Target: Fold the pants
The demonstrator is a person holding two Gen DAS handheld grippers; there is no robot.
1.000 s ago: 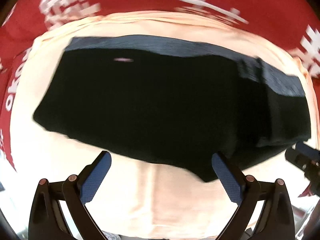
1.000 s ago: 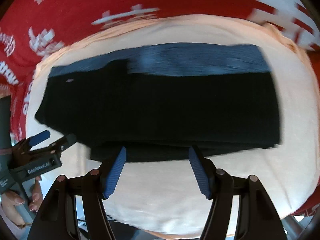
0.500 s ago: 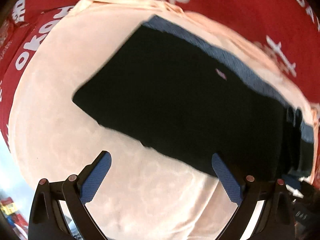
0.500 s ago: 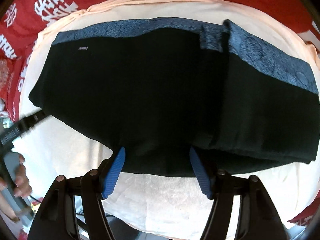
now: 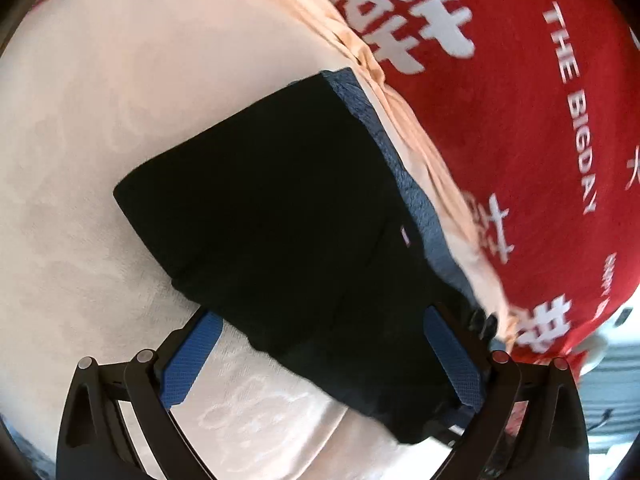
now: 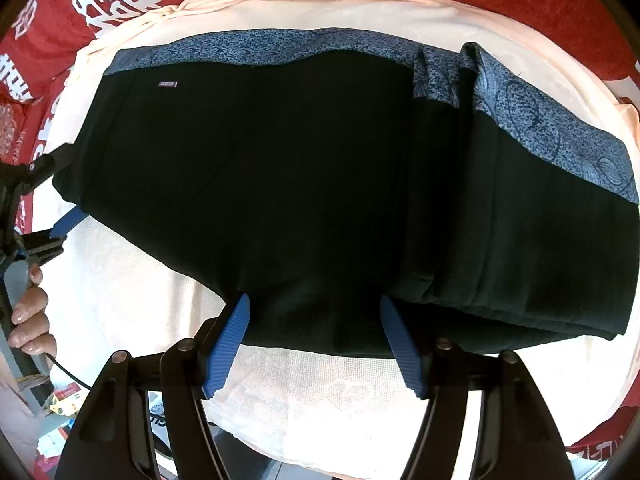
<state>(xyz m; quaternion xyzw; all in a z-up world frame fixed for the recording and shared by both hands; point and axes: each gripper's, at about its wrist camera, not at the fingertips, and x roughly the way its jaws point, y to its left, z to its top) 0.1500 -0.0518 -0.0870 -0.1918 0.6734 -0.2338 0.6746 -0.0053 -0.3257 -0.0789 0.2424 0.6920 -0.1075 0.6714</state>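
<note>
Gripper (image 5: 324,356) fingertips behind black pants (image 5: 280,220)

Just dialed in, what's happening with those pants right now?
A person holds a gripper in each hand over black pants with a blue patterned waistband, lying partly folded on a peach cloth. The right gripper is open at the near edge; the left gripper is open, straddling the left end. Neither has clamped yet.

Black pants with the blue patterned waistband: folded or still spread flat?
Partly folded. The black pants with the blue patterned waistband show a doubled layer at the right, where the waistband bunches over itself. They lie on the pale peach cloth.
</note>
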